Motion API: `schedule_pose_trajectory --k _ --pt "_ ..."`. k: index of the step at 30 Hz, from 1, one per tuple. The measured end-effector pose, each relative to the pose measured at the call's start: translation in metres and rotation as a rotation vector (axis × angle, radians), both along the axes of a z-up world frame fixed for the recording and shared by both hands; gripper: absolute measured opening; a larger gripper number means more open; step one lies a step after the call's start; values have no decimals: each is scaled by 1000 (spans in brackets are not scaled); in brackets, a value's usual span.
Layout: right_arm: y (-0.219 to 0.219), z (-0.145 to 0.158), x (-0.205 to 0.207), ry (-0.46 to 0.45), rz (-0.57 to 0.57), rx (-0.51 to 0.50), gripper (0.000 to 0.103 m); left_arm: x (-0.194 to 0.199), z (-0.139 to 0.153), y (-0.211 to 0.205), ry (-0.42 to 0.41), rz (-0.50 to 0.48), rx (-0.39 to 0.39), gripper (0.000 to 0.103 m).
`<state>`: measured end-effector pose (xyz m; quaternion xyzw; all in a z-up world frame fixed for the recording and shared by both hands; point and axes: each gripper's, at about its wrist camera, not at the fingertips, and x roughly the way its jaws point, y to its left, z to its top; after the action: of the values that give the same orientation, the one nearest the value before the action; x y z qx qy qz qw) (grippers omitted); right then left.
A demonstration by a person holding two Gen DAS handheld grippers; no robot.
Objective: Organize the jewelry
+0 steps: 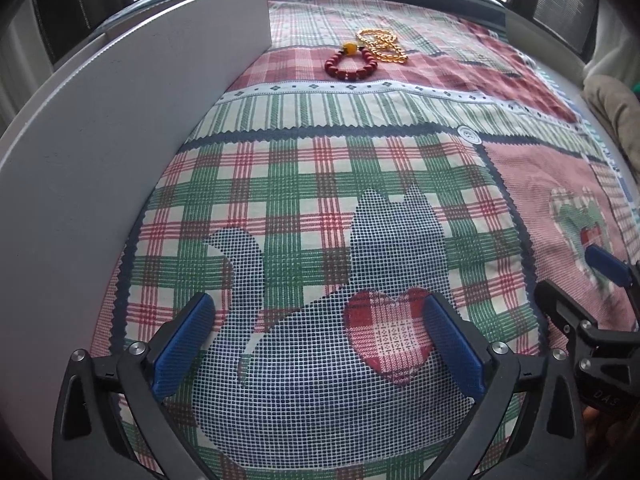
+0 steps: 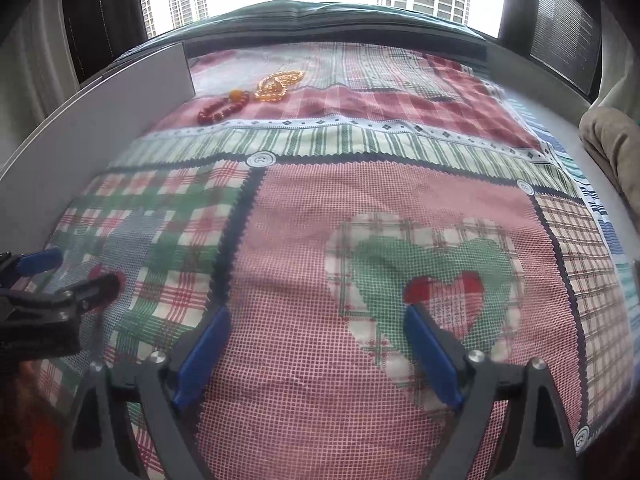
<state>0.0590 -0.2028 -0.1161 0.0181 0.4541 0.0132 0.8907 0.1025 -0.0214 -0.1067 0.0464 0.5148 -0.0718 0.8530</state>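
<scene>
Nearest, the left gripper and right gripper hover over the patchwork cloth with jaws spread and empty; the task looks barely begun. Far ahead lie the red bead bracelet and, touching it, the gold chain, beside a white panel. Reaching forward comes next; nothing blocks the way.

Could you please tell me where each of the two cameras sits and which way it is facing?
Left wrist: on the left hand-held gripper, low over the patchwork cloth, facing the far window; the right hand-held gripper intrudes at right.
Right wrist: on the right hand-held gripper, same heading; the left hand-held gripper shows at left.
Shared: red bead bracelet, yellow bead strand, white board along the left.
</scene>
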Motion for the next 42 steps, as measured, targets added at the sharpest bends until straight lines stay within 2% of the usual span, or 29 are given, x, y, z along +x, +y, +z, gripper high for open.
schedule_pose_trajectory --k 5,13,16,19,25,29,30,31,32,33,36,38,42 --pt "3 -1 -2 2 24 -18 95 3 1 -6 7 -42 1 102" --pt "3 1 4 61 61 -23 96 26 21 -12 -30 -68 -51 102" --pt "-4 5 2 56 76 34 96 41 22 -12 -60 -87 -39 102" --pt "-16 16 13 45 93 97 96 51 13 -7 -55 -69 8 102" --pt "-37 49 81 -28 131 46 96 42 21 16 -38 -21 -70 102" --pt "-46 53 148 -35 164 91 95 30 31 25 -46 -5 -97 102" --pt "-49 54 165 -32 159 102 91 27 32 26 -42 -4 -106 102" --pt "-53 56 183 -35 144 100 81 24 32 28 -37 -1 -113 102" --pt "-58 58 202 -32 130 101 76 21 32 30 -34 3 -118 102" --pt "-62 60 221 -22 109 122 70 19 31 31 -31 5 -124 102" --pt "-76 58 273 45 15 231 69 12 26 32 -13 14 -132 102" --pt "-72 49 299 108 -11 269 68 7 23 33 2 11 -136 102" --pt "-29 38 323 141 66 269 66 -1 20 32 16 1 -128 102"
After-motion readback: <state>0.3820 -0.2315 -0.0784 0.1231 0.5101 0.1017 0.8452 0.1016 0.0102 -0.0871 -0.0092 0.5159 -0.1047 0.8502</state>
